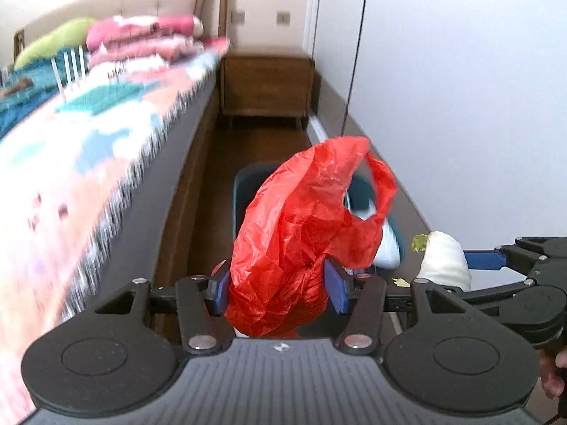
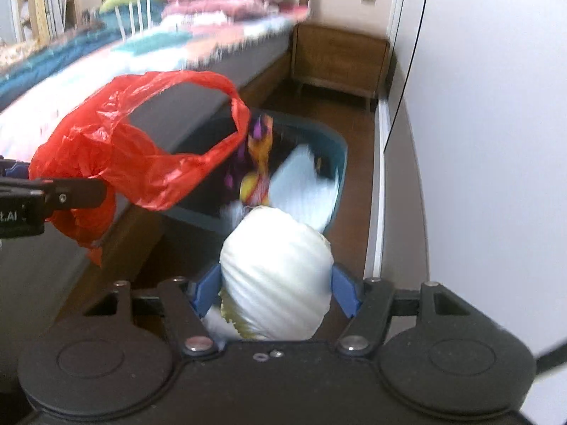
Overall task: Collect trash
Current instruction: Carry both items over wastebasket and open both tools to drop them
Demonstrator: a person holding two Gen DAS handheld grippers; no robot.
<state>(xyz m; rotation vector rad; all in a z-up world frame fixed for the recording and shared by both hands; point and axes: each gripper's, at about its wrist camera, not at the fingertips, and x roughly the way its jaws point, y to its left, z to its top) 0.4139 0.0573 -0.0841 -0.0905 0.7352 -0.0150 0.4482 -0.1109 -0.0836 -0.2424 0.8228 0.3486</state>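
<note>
Left wrist view shows your left gripper [image 1: 276,288] clamped on the red plastic bag [image 1: 304,226] and your right gripper [image 2: 276,292] squeezing the white wad [image 2: 280,272]; carry both steadily over the teal bin [image 2: 336,148] just beyond before releasing.

Two grippers show, a left gripper [image 1: 278,292] and a right gripper [image 2: 276,292], each with two blue pads. There is one red bag [image 1: 304,226], one white bundle [image 2: 280,279] and one teal bin [image 2: 336,148], which holds one pale sack [image 2: 304,180] and one bright wrapper [image 2: 258,156]. Around them are one bed [image 1: 78,163], one wooden nightstand [image 1: 265,85], one green pillow [image 1: 53,44], one stack of pink bedding [image 1: 141,35] and two wall switches, one here [image 1: 283,17].
</note>
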